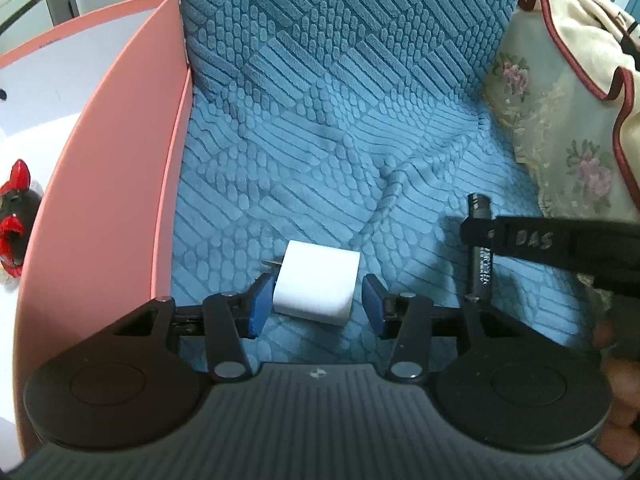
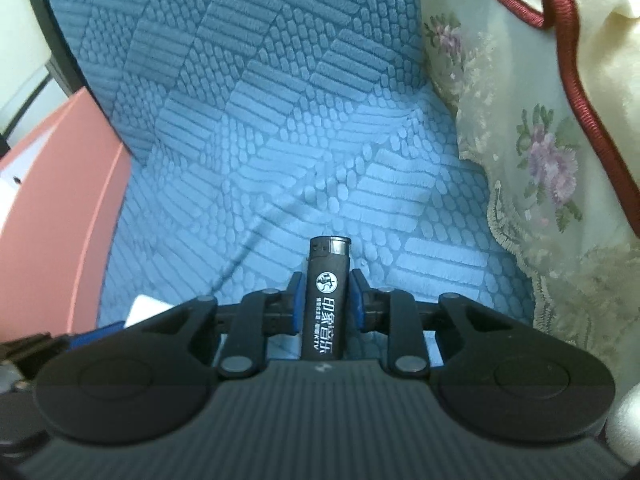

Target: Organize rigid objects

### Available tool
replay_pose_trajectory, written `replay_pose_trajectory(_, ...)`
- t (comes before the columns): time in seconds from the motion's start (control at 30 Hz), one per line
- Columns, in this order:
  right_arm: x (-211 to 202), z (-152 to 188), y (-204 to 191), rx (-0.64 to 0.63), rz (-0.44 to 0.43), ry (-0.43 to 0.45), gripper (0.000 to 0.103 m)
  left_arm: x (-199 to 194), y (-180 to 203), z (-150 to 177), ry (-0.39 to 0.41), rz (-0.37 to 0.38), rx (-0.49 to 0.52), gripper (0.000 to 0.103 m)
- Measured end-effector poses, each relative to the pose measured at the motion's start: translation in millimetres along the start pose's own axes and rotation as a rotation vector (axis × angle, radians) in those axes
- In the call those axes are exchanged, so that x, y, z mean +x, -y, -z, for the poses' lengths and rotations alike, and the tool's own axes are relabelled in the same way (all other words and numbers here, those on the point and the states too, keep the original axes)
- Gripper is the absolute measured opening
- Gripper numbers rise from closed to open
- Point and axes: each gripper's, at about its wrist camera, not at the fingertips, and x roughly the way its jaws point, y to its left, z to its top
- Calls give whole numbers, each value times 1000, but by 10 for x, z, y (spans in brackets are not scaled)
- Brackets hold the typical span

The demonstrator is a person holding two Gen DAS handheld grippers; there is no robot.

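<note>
Left wrist view alone shows the whole white block (image 1: 316, 284), a small plug-like adapter lying on the blue textured cover (image 1: 320, 140), with metal prongs poking out at its far left corner. It also shows the pink box (image 1: 132, 168) standing along the cover's left edge, a red-and-black toy (image 1: 16, 220) on the white surface beyond it, and the right gripper (image 1: 476, 236) reaching in from the right, clamped across a black lighter (image 1: 482, 248). In the right wrist view the block (image 2: 146, 308) is only a white sliver at the near left, and the pink box (image 2: 60, 216) a slab at the left edge, but the lighter's (image 2: 326, 300) white printed logo and characters are legible.

The left gripper (image 1: 316, 306) stands partly open with the block between its blue pads. The left pad (image 1: 258, 306) sits right against the block's side; the right pad (image 1: 374, 306) stands off with a visible gap, so nothing is gripped.

The right gripper (image 2: 326, 300) is closed narrowly on the lighter, both blue pads pressing its sides, its capped end pointing away over the cover. A floral cream cloth (image 2: 540, 160) with red piping lies to the right.
</note>
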Motion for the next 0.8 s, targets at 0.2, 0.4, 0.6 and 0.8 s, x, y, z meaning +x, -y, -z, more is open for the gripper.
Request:
replay_pose_trajectory(0.2,-29,-40,39,37,-31,-7,27,126,111,-4,-19,-12,22,53)
replay_pose_trajectory(0.4,-4,-29,17,18,-32,-22,27,152,159,-4,-3,-34,38,50)
replay_pose_trajectory(0.6,-88,-7,-44,-19,-37,-7,27,30,74,-77,27,-17,-13,50)
replay_pose_trajectory(0.8,-313,22,-123,-74,-58,30,26,-227,-16,-167,77,16,-51,49)
